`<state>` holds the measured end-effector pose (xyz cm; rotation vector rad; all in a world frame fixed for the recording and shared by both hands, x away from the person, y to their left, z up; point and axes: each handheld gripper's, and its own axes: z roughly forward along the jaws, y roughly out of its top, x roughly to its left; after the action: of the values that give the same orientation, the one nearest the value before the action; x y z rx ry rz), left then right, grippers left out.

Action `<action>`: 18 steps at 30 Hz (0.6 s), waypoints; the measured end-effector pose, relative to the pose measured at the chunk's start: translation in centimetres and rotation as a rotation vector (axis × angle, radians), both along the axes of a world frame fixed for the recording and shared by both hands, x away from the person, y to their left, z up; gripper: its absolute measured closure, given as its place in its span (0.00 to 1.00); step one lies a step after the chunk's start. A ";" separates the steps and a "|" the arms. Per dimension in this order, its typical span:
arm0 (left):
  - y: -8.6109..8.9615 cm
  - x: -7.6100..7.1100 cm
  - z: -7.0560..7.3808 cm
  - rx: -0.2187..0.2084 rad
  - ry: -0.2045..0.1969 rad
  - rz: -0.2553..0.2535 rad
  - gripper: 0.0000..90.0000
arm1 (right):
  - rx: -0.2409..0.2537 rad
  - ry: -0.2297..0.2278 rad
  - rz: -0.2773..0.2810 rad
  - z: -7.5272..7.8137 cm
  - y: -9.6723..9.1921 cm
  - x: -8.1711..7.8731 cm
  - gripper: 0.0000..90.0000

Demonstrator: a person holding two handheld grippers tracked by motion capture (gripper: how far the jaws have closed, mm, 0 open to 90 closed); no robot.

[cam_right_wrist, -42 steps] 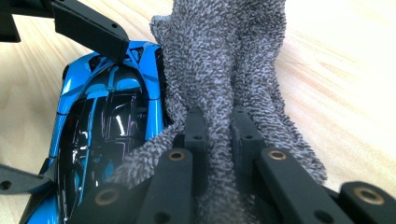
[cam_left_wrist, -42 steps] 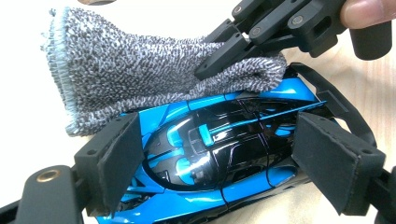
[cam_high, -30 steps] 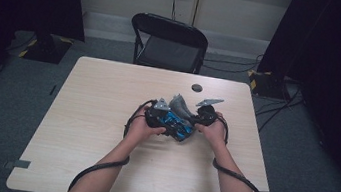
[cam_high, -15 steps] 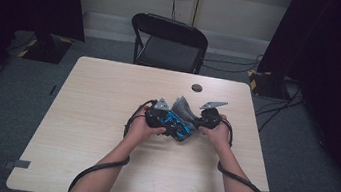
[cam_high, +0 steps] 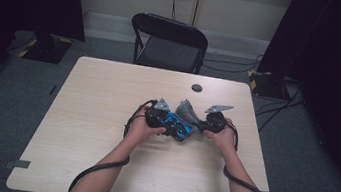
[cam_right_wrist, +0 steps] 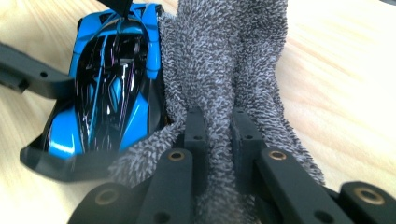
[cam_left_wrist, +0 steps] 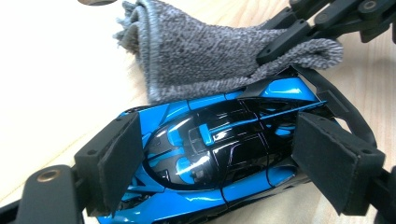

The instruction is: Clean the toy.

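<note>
Gripping a blue and black toy car (cam_left_wrist: 210, 154) with the left gripper (cam_left_wrist: 210, 163) while the right gripper (cam_right_wrist: 215, 135) pinches a grey cloth (cam_right_wrist: 224, 70) beside it.

Left jaws are spread wide, their foam pads pressed on the car's two sides; its nose and tail run past the pads, and its wheels are hidden underneath. Right jaws are nearly together, clamped on a fold of the cloth, which bunches up and touches the car's flank. From the high view both sit mid-table (cam_high: 107, 97), mostly covered by the person's hands. A small dark disc (cam_high: 197, 87) lies farther back, too small to identify.
</note>
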<state>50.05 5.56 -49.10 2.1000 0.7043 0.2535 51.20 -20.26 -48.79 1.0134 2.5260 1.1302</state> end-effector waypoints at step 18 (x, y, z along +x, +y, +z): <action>-0.2 0.0 0.1 0.013 0.006 -0.001 0.18 | 0.037 -0.017 0.004 -0.4 -1.8 -2.1 0.89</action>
<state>50.07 5.39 -48.97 2.1142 0.7069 0.2525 49.05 -22.11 -49.16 1.0041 2.5044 1.1855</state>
